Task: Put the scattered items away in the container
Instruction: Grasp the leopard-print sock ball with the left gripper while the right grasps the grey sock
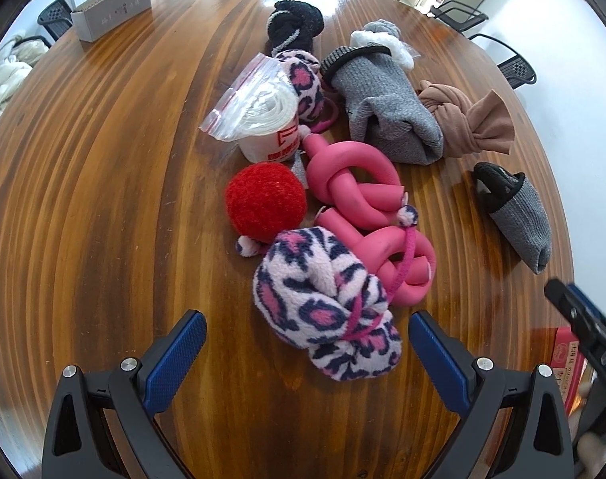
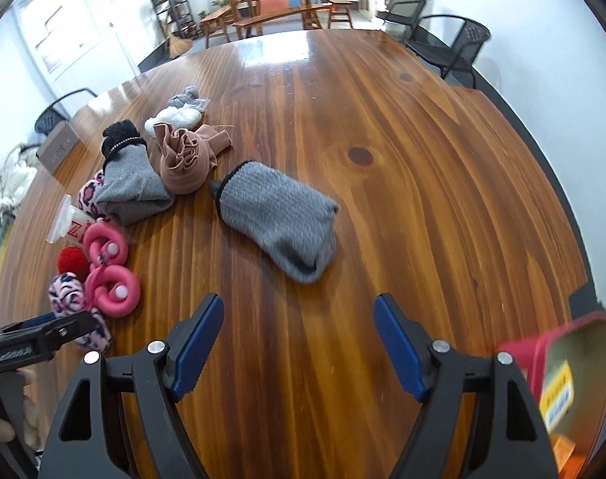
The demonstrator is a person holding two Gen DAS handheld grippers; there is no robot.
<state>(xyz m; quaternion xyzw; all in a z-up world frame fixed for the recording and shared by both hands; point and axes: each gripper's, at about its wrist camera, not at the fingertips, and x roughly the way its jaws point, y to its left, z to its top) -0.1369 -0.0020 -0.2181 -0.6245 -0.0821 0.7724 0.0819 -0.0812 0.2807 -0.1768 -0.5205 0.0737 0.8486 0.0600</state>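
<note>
Glossy brown wood table (image 1: 103,199) fills both views. Scattered pile centre of the left view: grey knit sleeve (image 1: 387,107), pink knotted tube (image 1: 355,187), leopard fleece bundle (image 1: 327,303) lower centre, red pompom (image 1: 265,201) left of the tube. Red container (image 2: 558,375), open top, lower right of the right view. My left gripper (image 1: 307,353) spread wide, fleece bundle between the blue pads, no contact. My right gripper (image 2: 299,343) wide open, empty; 1 grey sock (image 2: 279,219) just above it.

Both wrist views look steeply down, close over the wooden table (image 1: 103,199), sharing the leopard-print bundle (image 1: 327,311).
</note>
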